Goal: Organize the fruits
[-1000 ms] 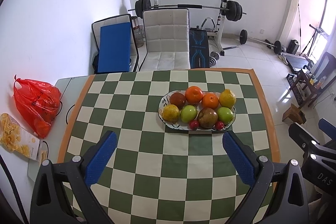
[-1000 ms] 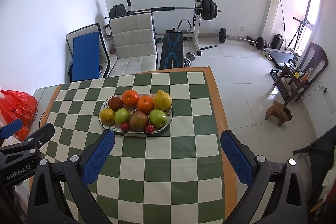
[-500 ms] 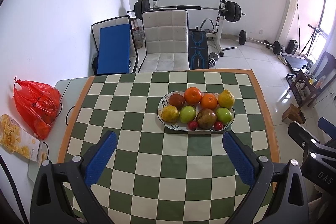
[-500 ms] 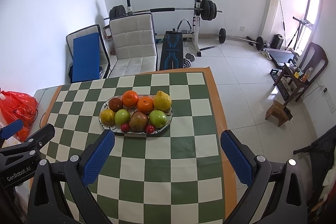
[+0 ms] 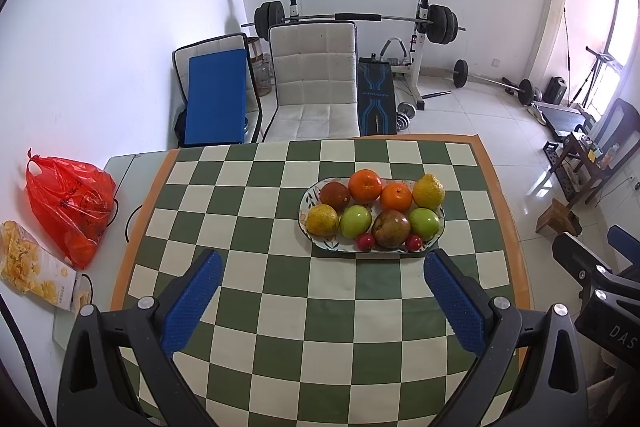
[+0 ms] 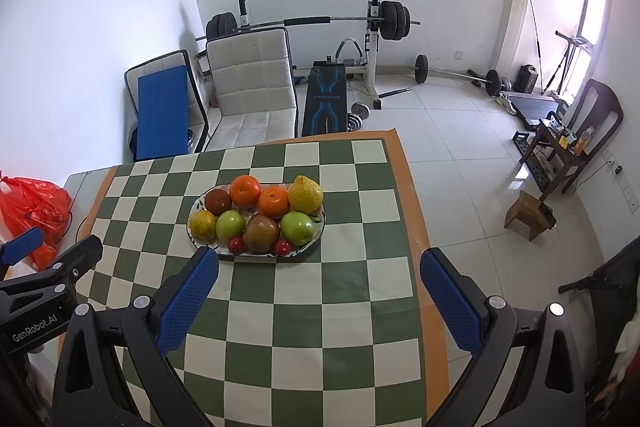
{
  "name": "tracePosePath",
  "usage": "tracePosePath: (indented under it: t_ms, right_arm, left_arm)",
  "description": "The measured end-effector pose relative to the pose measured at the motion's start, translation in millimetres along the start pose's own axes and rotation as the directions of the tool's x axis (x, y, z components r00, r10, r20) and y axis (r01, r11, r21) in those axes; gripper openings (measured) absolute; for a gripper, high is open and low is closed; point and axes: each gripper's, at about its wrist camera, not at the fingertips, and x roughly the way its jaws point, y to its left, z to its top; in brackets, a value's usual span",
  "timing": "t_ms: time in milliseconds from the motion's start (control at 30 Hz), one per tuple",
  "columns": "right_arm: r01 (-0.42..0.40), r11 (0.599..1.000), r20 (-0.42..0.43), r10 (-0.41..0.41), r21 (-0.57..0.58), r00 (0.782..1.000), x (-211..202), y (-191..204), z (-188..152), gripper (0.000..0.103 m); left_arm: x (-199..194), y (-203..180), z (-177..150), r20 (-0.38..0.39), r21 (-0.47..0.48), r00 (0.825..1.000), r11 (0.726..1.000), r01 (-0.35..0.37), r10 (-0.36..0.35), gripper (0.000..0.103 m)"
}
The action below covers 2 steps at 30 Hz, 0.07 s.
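An oval patterned plate (image 5: 310, 195) (image 6: 322, 223) sits on the checkered table. It holds two oranges (image 5: 365, 185) (image 6: 245, 190), two green apples (image 5: 355, 221) (image 6: 297, 227), a yellow lemon (image 5: 428, 191) (image 6: 305, 194), a yellow pear (image 5: 322, 219), a brown round fruit (image 5: 335, 195), a reddish-brown pear (image 5: 391, 228) (image 6: 261, 232) and two small red fruits (image 5: 365, 241). My left gripper (image 5: 322, 293) hovers open over the table, nearer than the plate, holding nothing. My right gripper (image 6: 319, 291) is open and empty too, to the right of the plate.
A red plastic bag (image 5: 68, 201) and a snack packet (image 5: 30, 269) lie left of the checkered table cloth (image 5: 280, 307). A white chair (image 5: 314, 83) and a blue folded board (image 5: 216, 103) stand beyond the far edge, gym equipment behind. The table's right edge (image 6: 420, 235) drops to tiled floor.
Both views drifted slightly; the plate sits a touch higher in the left wrist view. Neither gripper's opening changed, and the fruit stayed put.
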Motion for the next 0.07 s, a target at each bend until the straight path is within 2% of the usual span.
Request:
tracePosePath:
  t_ms: [67]
  right_arm:
    - [-0.001,1.000,0.002,0.001,0.004,1.000,-0.4,-0.5,-0.2,0.103]
  left_arm:
    - [-2.1,-1.7,4.4,0.007,0.001,1.000,1.000,0.001,-0.001,0.103]
